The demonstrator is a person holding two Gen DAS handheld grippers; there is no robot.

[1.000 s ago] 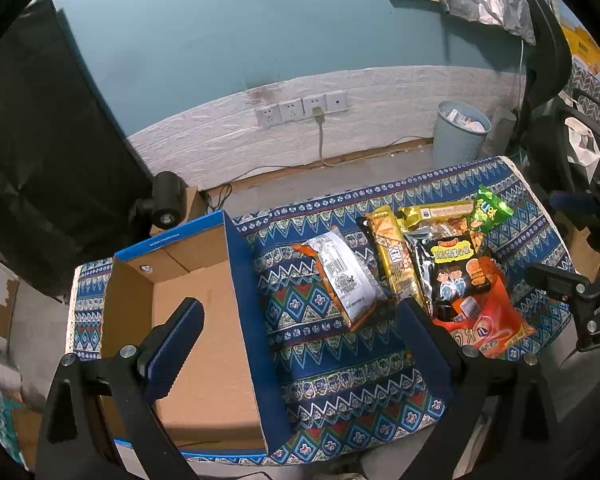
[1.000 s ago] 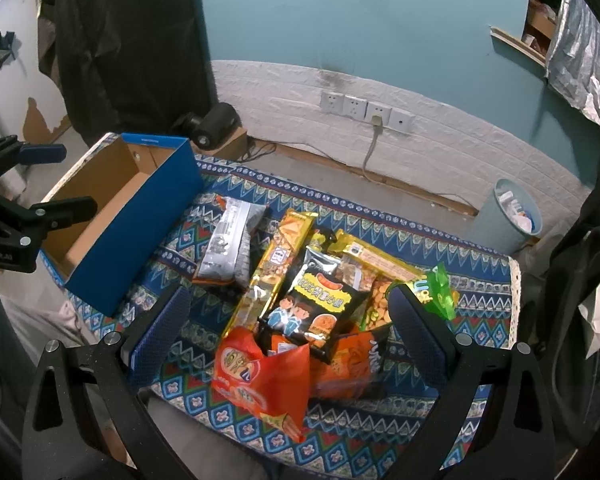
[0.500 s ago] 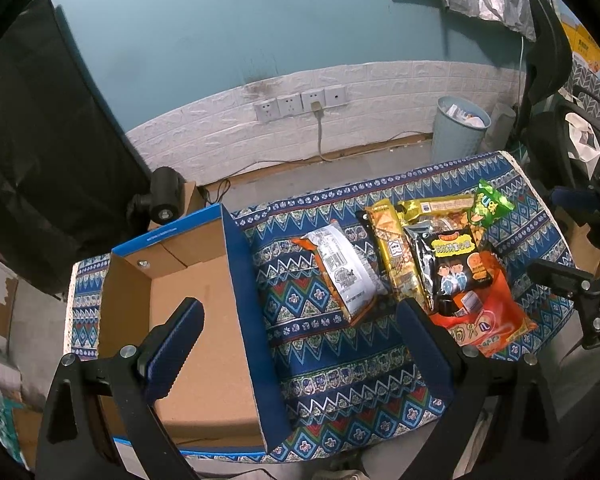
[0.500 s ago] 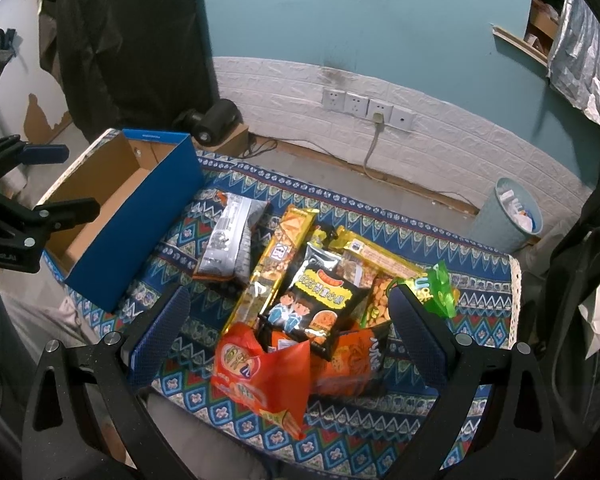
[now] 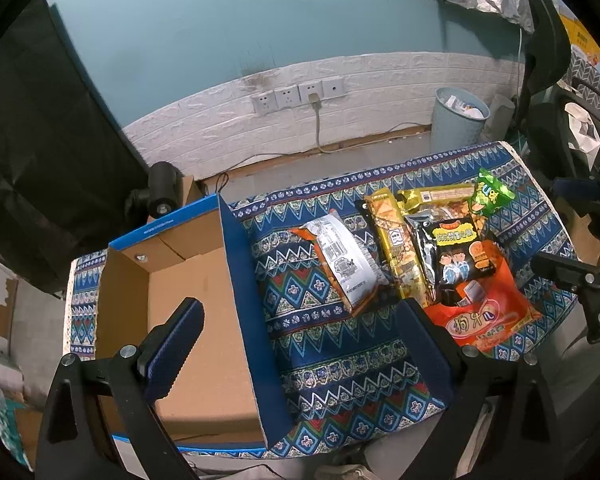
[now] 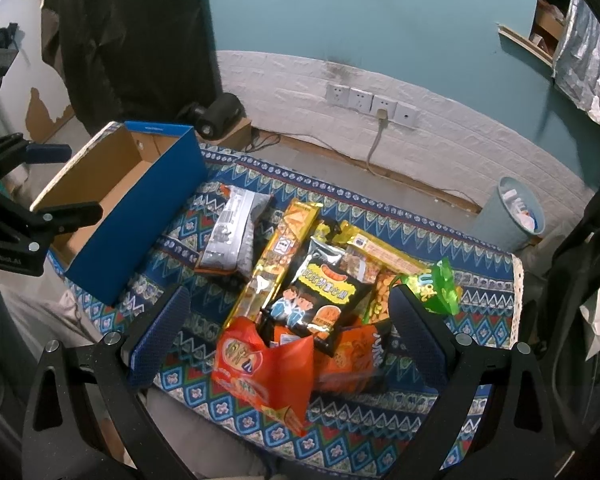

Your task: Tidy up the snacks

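Note:
An empty blue cardboard box (image 5: 188,292) (image 6: 140,200) stands open on the left of a patterned cloth (image 5: 332,344). Right of it lies a silver snack bag (image 5: 346,264) (image 6: 232,236), then a pile: a long gold pack (image 5: 396,248) (image 6: 278,256), a black bag (image 5: 456,252) (image 6: 320,296), an orange-red bag (image 5: 484,316) (image 6: 264,368), a green packet (image 5: 490,194) (image 6: 436,286). My left gripper (image 5: 300,348) is open and empty above the box's right wall. My right gripper (image 6: 288,336) is open and empty above the pile.
A pale blue waste bin (image 5: 458,120) (image 6: 512,216) stands on the floor behind the table. Wall sockets with a cable (image 5: 300,94) are on the white brick wall. A black chair (image 5: 548,80) stands at the right. A black cylinder (image 5: 162,192) sits behind the box.
Both grippers have drifted slightly; the scene sits a little lower in the left view. Nothing was taken hold of and the snacks have not moved.

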